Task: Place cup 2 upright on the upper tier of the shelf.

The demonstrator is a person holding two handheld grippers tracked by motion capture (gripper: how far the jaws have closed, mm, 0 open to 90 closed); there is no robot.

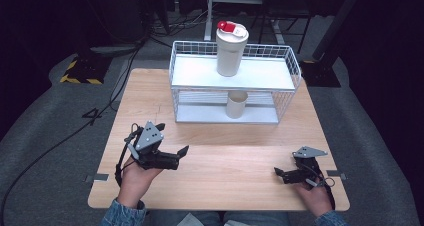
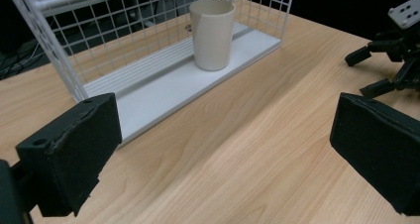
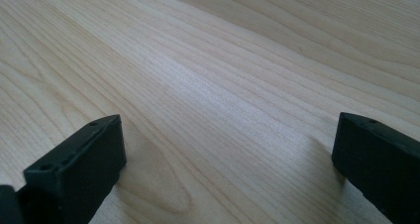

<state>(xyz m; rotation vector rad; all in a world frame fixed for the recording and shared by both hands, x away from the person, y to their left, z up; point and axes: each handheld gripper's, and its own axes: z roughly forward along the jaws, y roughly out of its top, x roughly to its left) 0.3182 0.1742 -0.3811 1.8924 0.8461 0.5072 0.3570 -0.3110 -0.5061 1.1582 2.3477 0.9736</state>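
Left gripper view: cup (image 2: 212, 33) upright, mouth up

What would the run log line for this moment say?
left claw: open, empty | right claw: open, empty | cup: lower shelf of rack | tall cup: top shelf

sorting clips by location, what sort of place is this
Probably a lab or recording studio, not a home. A small wooden table stands on grey carpet amid dark surroundings, cables trail across the floor, and the person holds a hand-held gripper in each hand before a white wire rack with cups.
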